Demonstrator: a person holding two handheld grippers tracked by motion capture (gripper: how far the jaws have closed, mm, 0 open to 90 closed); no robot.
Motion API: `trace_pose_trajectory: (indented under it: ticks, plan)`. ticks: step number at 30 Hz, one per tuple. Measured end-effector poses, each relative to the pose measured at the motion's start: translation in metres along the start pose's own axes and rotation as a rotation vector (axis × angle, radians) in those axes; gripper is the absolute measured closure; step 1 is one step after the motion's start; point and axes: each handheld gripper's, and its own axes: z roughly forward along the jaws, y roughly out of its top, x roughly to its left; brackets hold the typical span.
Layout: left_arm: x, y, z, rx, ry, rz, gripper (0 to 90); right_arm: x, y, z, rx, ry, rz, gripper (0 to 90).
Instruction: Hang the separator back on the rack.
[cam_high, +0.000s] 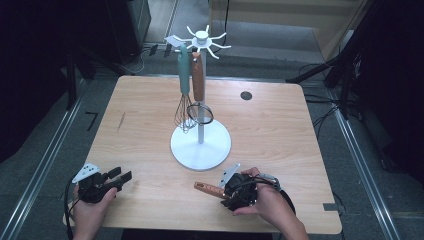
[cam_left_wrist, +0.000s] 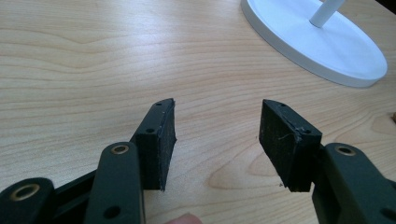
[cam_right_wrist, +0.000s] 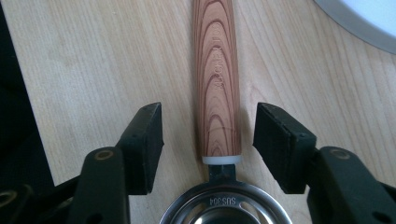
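Pickup is what we are attempting: the right hand-held gripper (cam_right_wrist: 208, 133) is straddling the wood-handled strainer (cam_right_wrist: 217, 79) lying on the bench (cam_high: 150, 165) near the white rack (cam_high: 200, 142), jaws parted, untouching, needing only to close.

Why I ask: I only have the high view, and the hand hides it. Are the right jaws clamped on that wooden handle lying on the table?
Observer: Not clamped. In the right gripper view the wooden handle lies between the jaws of the right gripper, which stand open with a gap on each side.
Operator: What's at the handle's near end?
Observer: A steel ring stamped SUS304, joined through a white collar.
Operator: And the left jaws?
Observer: The left gripper is open over the table, with nothing between its jaws. The stand's white base is ahead.
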Motion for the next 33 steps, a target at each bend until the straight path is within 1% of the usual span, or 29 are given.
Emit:
trace_pose_trajectory:
  ticks: [2,3,5,6,8,9,10,13,14,16,17,19,21,22,24,26,28,29,31,32,33]
  plan:
    - [0.0,0.0,0.0,-0.002,-0.001,-0.003,46.7,-0.001,0.001,0.001,0.004,0.004,-0.004,43.4]
    - [0.0,0.0,0.0,-0.002,0.001,-0.004,46.8,-0.001,0.002,0.002,0.006,0.003,-0.005,45.4]
    - [0.0,0.0,0.0,-0.003,0.001,-0.001,47.2,-0.001,0.003,0.003,0.017,-0.023,-0.019,45.9]
    - [-0.001,0.0,0.0,-0.002,0.002,0.0,47.4,-0.001,0.004,0.004,0.019,-0.021,-0.015,44.5]
    - [-0.001,0.0,0.001,-0.002,0.002,0.0,47.7,-0.002,0.005,0.004,0.013,0.001,-0.01,40.8]
    - [-0.001,0.0,0.001,-0.002,0.003,-0.001,47.8,-0.003,0.005,0.005,0.015,0.007,-0.023,35.8]
    - [-0.001,0.0,0.001,-0.002,0.003,-0.001,47.9,-0.003,0.005,0.005,0.023,0.011,-0.028,36.4]
    - [-0.001,0.0,0.001,-0.002,0.003,0.001,48.1,-0.004,0.005,0.006,0.033,-0.028,-0.006,49.8]
    - [-0.001,0.0,0.001,-0.003,0.002,0.001,48.2,-0.005,0.005,0.006,0.035,-0.029,-0.001,52.3]
    - [-0.001,0.0,0.001,-0.003,0.002,-0.001,48.3,-0.007,0.006,0.005,0.038,-0.018,-0.007,55.3]
    - [-0.001,0.0,0.001,-0.002,0.002,-0.001,48.3,-0.007,0.006,0.005,0.042,-0.002,0.001,57.4]
    - [-0.001,0.0,0.001,-0.002,0.003,-0.002,48.5,-0.008,0.007,0.005,0.063,0.009,0.005,60.0]
    - [-0.001,0.0,0.001,-0.002,0.003,-0.002,48.6,-0.009,0.008,0.007,0.074,0.007,-0.01,60.4]
    - [-0.001,0.0,0.001,-0.002,0.003,-0.002,48.6,-0.008,0.009,0.008,0.089,0.009,-0.007,60.6]
    - [-0.001,0.0,0.001,-0.002,0.003,-0.001,48.7,-0.008,0.01,0.008,0.101,0.01,-0.005,60.9]
    - [-0.001,0.0,0.001,-0.002,0.002,-0.002,48.7,-0.008,0.011,0.008,0.125,0.003,-0.019,61.4]
    - [-0.001,0.0,0.001,-0.002,0.003,-0.002,48.7,-0.009,0.012,0.007,0.15,0.002,-0.012,61.5]
    - [-0.002,0.0,0.001,-0.002,0.003,-0.001,48.8,-0.009,0.014,0.007,0.166,-0.007,-0.01,61.8]
    - [-0.002,0.0,0.001,0.0,0.004,0.0,48.9,-0.008,0.016,0.008,0.186,-0.01,-0.015,62.7]
    - [-0.002,0.0,0.001,0.002,0.004,0.002,48.9,-0.008,0.017,0.009,0.189,-0.013,-0.028,63.2]
    - [-0.002,0.0,0.001,0.001,0.005,0.002,49.0,-0.008,0.018,0.009,0.193,-0.014,-0.029,64.2]
